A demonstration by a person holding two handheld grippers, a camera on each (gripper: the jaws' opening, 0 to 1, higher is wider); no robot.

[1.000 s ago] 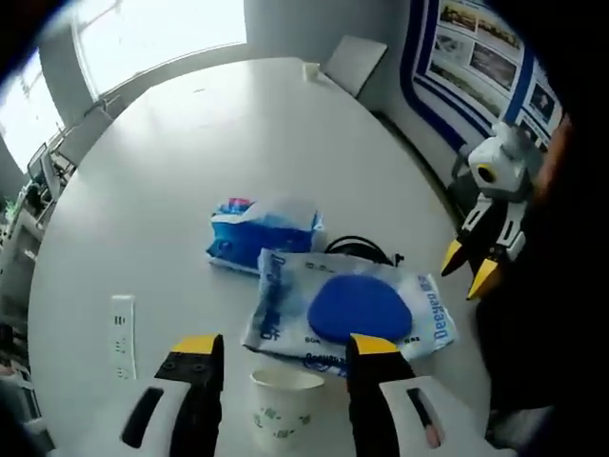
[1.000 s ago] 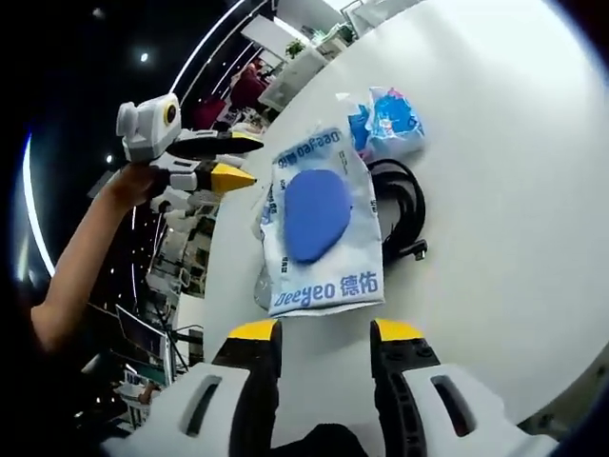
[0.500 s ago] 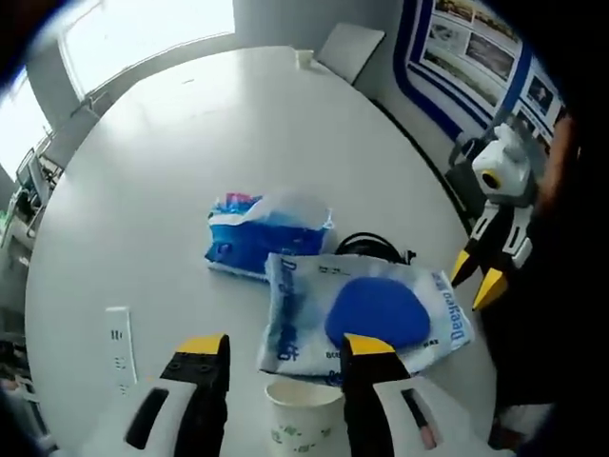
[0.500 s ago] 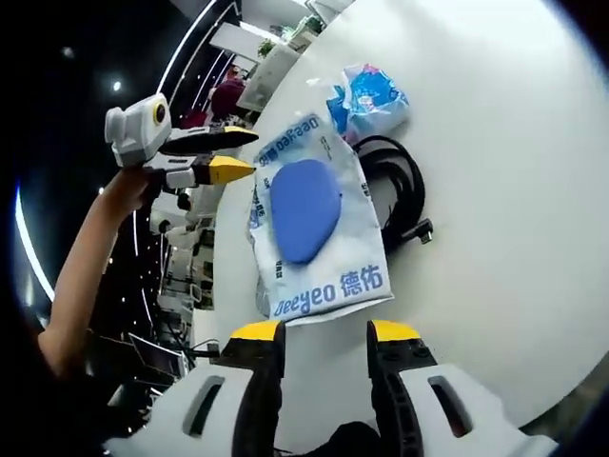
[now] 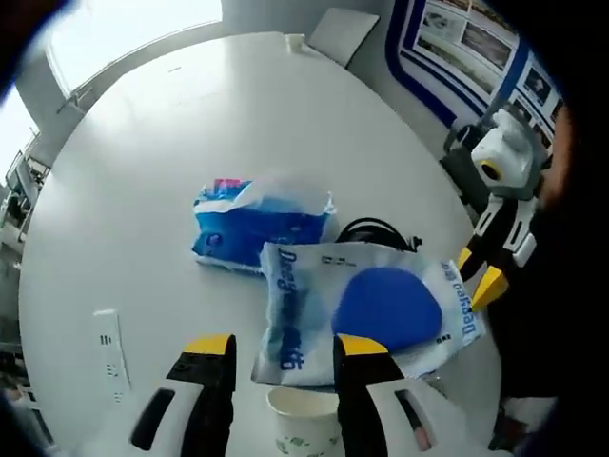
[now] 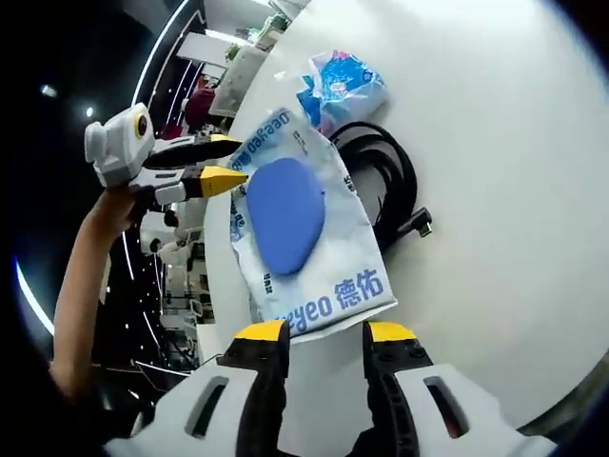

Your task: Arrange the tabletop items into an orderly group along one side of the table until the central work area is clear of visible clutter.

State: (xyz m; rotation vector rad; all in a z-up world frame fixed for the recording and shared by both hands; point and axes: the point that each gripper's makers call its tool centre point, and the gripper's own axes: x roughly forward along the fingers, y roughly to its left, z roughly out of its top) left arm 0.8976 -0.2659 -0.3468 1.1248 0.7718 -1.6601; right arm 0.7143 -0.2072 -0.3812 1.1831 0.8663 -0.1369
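In the left gripper view, your left gripper [image 5: 276, 347] is rising from the bottom of the frame with its yellow-tipped jaws standing narrowly apart and gripping nothing — a paper cup [image 5: 306, 428] is sitting between them at the bottom centre. Just above the cup, the white wet-wipes pack [image 5: 366, 309] with the blue oval lid is lying flat on the white round worktop [image 5: 238, 114], right of centre. The blue tissue pack [image 5: 257, 228] is lying beside its upper left corner, touching or nearly touching it. A black cable [image 5: 381, 231] is peeking out from behind the wipes pack's upper edge. A white power strip [image 5: 108, 354] is resting near the lower left of the frame, well apart from the packs. Your right gripper [image 5: 481, 276] is hanging at the right edge, just off the wipes pack's right end.

In the right gripper view, your right gripper [image 6: 319, 333] is coming up from the bottom with its jaws slightly parted and empty — the wipes pack [image 6: 304, 233] is lying just above the tips. The black cable [image 6: 385, 181] is coiled against the pack's right side, and the tissue pack [image 6: 341, 84] is sitting beyond them near the top centre. Your left gripper [image 6: 224, 176] is reaching in from the left, its tips over the wipes pack's left edge.
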